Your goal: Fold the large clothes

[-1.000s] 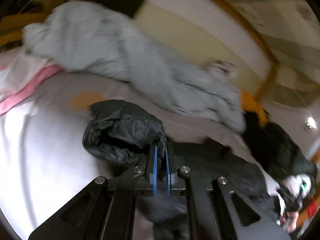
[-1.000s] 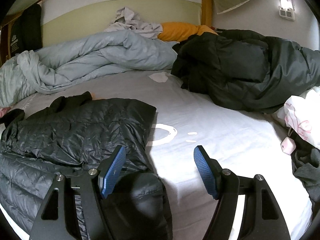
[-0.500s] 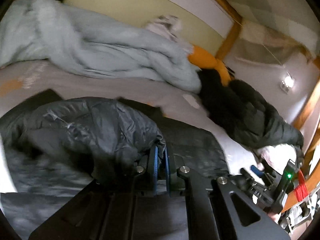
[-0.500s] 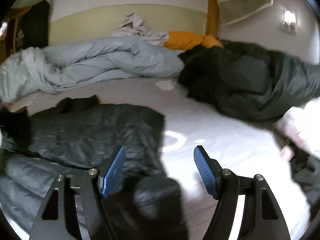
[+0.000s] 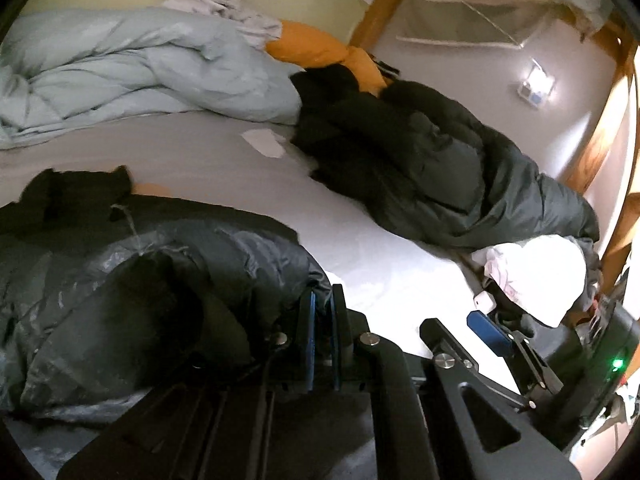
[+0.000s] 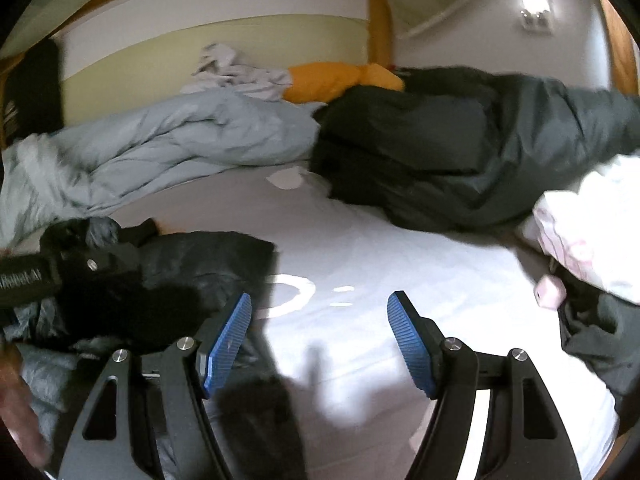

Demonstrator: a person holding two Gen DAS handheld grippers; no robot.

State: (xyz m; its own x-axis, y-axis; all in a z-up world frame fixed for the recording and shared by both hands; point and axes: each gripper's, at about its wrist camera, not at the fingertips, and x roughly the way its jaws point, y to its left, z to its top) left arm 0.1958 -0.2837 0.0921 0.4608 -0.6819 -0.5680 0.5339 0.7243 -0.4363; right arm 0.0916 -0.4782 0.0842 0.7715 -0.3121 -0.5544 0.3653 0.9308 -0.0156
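Observation:
A dark grey puffer jacket [image 5: 160,276] lies on the white bed sheet [image 5: 360,240]. My left gripper [image 5: 322,312] is shut on a fold of the jacket's fabric, carried over the jacket body. In the right wrist view the jacket [image 6: 192,264] lies at the left, with the left gripper's body [image 6: 48,272] above it. My right gripper [image 6: 320,336] is open and empty over the bare sheet [image 6: 360,320], just right of the jacket's edge. It also shows in the left wrist view [image 5: 486,330] at the lower right.
A light grey duvet [image 5: 140,68] is bunched at the back. An orange pillow [image 5: 320,48] and a dark green coat [image 5: 460,168] lie at the back right. A white and pink cloth [image 6: 592,232] and a small pink object [image 6: 550,292] sit at the right.
My left gripper has swung to the right with the jacket fold in it, bringing it over the jacket body. My right gripper has stayed open and shifted only a little.

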